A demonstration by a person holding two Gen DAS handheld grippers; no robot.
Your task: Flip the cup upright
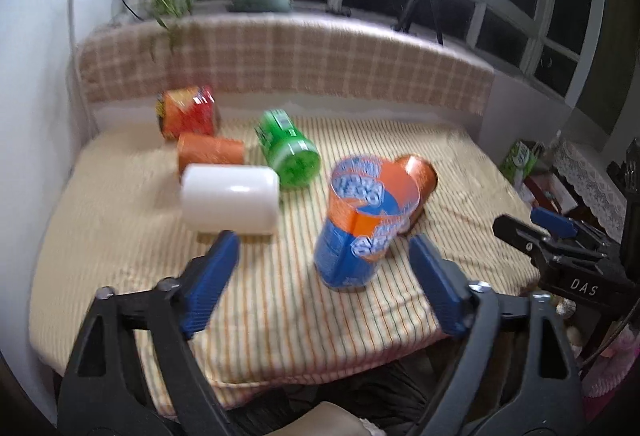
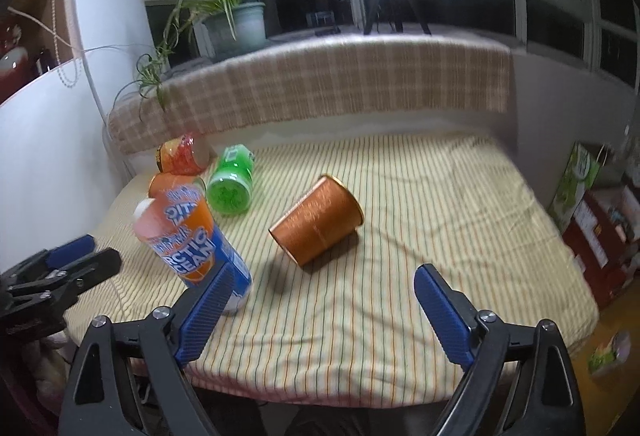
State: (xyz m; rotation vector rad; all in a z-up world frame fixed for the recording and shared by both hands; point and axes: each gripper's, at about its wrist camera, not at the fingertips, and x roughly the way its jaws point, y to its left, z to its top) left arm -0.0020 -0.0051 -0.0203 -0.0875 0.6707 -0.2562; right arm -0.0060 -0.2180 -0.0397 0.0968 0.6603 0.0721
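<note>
Left gripper point(image 1: 324, 248): your blue-padded jaws are spread wide, holding nothing.
Right gripper point(image 2: 320, 284): yours is spread too, empty.
Blue-and-orange printed plastic cup point(image 1: 360, 220): standing mouth up, slightly tilted, on the striped tablecloth point(image 1: 120, 236), between your left pads.
Copper-coloured paper cup point(image 2: 318, 220): lying on its side, ahead of your right gripper.

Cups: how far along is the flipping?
Done: the blue-orange cup stands mouth-up, leaning, ungripped. In hand: nothing; left gripper and right gripper are both open. Left: white cup, green cup, copper cup, another orange cup and the red-orange one lie on their sides.
</note>
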